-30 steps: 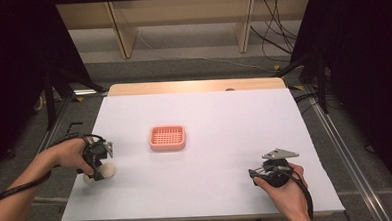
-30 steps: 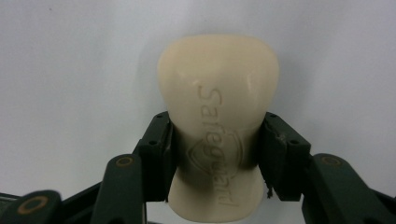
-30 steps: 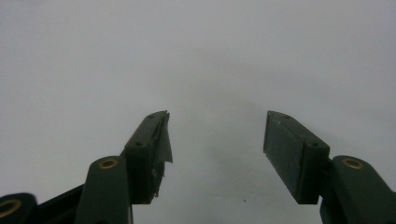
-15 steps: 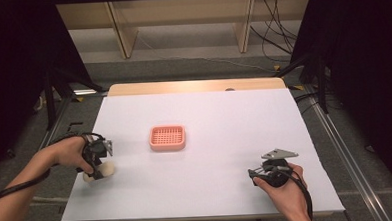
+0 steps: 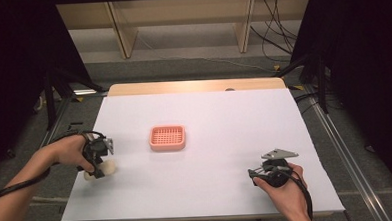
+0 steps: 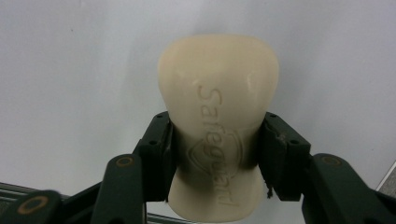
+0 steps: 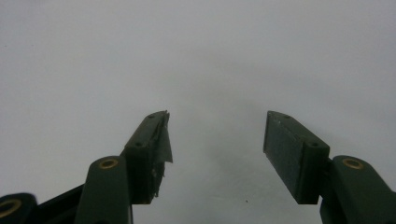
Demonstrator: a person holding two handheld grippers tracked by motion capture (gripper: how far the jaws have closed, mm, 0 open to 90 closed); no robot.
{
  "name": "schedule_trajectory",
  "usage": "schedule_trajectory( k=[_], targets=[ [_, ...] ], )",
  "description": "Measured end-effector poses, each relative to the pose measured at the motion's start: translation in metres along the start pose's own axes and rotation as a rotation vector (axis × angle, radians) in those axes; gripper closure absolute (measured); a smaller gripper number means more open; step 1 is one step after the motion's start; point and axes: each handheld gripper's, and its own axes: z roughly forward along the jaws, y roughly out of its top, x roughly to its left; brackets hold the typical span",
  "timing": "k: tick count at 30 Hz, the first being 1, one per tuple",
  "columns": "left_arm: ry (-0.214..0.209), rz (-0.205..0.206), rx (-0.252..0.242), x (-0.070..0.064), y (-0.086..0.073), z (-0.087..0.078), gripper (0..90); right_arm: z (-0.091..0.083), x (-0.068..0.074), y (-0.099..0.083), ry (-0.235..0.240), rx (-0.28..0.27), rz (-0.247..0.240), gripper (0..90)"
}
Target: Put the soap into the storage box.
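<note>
The white table (image 5: 210, 140) spreads under me, and I place everything by the pink tray (image 5: 167, 138), a small slotted dish that lies left of the table's middle. My left hand (image 5: 68, 151) comes in well to the left of the tray and a little nearer to me, and my right hand (image 5: 282, 187) rests far to the tray's right, close to the near edge. My left gripper (image 6: 217, 154) has its two black jaws clamped on the waist of the bar of soap (image 6: 217, 121), a cream bar stamped with the word Safeguard; the soap sits well left of the tray, apart from it, and I cannot tell whether it touches the table. My right gripper (image 7: 215, 140) has its jaws spread wide, with bare table between them and nothing held.
</note>
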Motion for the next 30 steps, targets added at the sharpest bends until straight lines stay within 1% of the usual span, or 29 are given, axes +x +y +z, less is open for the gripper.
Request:
schedule_trajectory(
  k=[2,3,4,5,7,11,14,15,18,19,20,21,22,23,27,29,30],
  targets=[
    [0.004,0.009,-0.003,0.0,0.002,-0.001,49.7,0.0,0.0,0.0,-0.002,0.001,-0.002,41.1],
    [0.006,0.002,-0.015,-0.001,0.002,-0.001,49.7,0.0,0.0,0.0,-0.002,0.001,-0.002,41.1],
    [0.006,0.019,-0.009,0.0,0.003,-0.003,49.7,0.0,-0.001,0.0,-0.003,0.001,-0.004,41.1],
    [0.006,0.019,-0.009,0.0,0.003,-0.003,49.7,0.0,-0.001,0.0,-0.003,0.001,-0.004,41.1],
    [0.0,0.006,-0.009,-0.001,0.005,-0.004,49.7,0.0,0.0,0.0,-0.003,0.0,-0.004,41.1],
    [0.004,0.013,-0.009,-0.001,0.006,-0.005,49.7,0.0,-0.001,0.0,-0.003,0.0,-0.006,41.1],
    [-0.005,0.001,-0.011,-0.001,0.008,-0.006,49.7,0.0,-0.001,0.0,-0.003,0.0,-0.005,41.1],
    [-0.005,0.005,-0.01,0.0,0.008,-0.007,49.7,0.0,-0.001,0.0,0.003,0.002,-0.003,41.1],
    [-0.003,0.004,-0.011,0.0,0.009,-0.007,49.8,-0.001,0.0,0.0,-0.001,-0.001,-0.005,41.1],
    [0.004,0.011,-0.013,0.0,0.01,-0.008,49.8,0.0,0.0,0.0,0.004,0.001,-0.002,41.1],
    [0.001,0.006,-0.013,0.0,0.01,-0.008,49.7,0.0,-0.001,0.0,0.002,-0.005,-0.013,41.1],
    [0.0,0.008,-0.01,0.0,0.01,-0.009,49.8,0.0,-0.001,0.0,0.003,-0.004,-0.011,41.1],
    [0.0,0.009,-0.008,0.0,0.01,-0.009,49.8,0.001,-0.003,0.0,0.002,-0.014,-0.03,41.1],
    [0.0,0.007,-0.01,0.0,0.01,-0.01,49.8,0.0,-0.001,0.0,0.003,-0.003,-0.012,41.1],
    [0.002,0.005,-0.011,0.001,0.011,-0.012,49.7,0.0,0.0,0.0,-0.001,0.0,-0.005,41.1],
    [0.011,0.015,-0.016,0.001,0.012,-0.013,49.7,-0.001,0.0,0.0,-0.001,0.001,-0.003,41.1],
    [0.005,0.006,-0.014,0.0,0.012,-0.013,49.8,0.0,0.0,0.0,-0.001,-0.003,0.002,41.1]
  ],
)
